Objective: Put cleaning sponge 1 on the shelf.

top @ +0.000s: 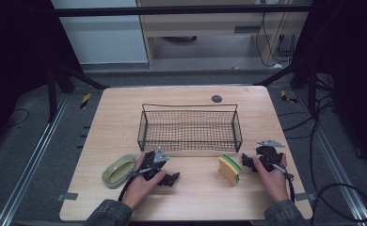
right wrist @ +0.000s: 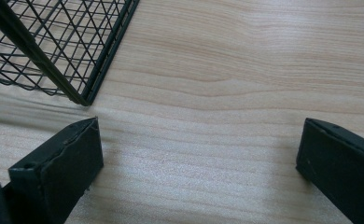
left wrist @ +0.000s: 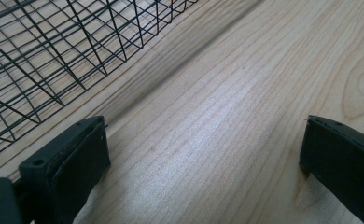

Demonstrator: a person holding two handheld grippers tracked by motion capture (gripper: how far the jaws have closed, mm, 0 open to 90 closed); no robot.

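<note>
A light wooden table point(top: 191, 197) fills the middle of the high view, with a person's two forearms coming in from its near edge. One black wire basket point(top: 189, 127) stands at the table's centre, long side facing the person, with nothing visible inside it.

In front of the basket, each hand rests on the wood holding one gripper, two in all. The left gripper point(top: 170, 179) lies near the basket's front left corner, its tip turned toward the table's middle. In the left gripper view its jaws stand wide apart with bare wood between them, and the basket's mesh point(left wrist: 54, 56) shows at upper left. The right gripper point(top: 245, 161) lies near the basket's front right corner. In the right gripper view its jaws also stand wide apart over bare wood, with a corner of the basket point(right wrist: 68, 60) just ahead at upper left.

One sponge point(top: 230, 169), yellow with a green face, stands on edge between the two grippers, just beside the right gripper's tip and well apart from the left one. One shallow olive-green dish point(top: 119, 170) sits at the left, just beside the left hand point(top: 144, 181). Neither gripper touches the sponge, the dish or the basket.
</note>
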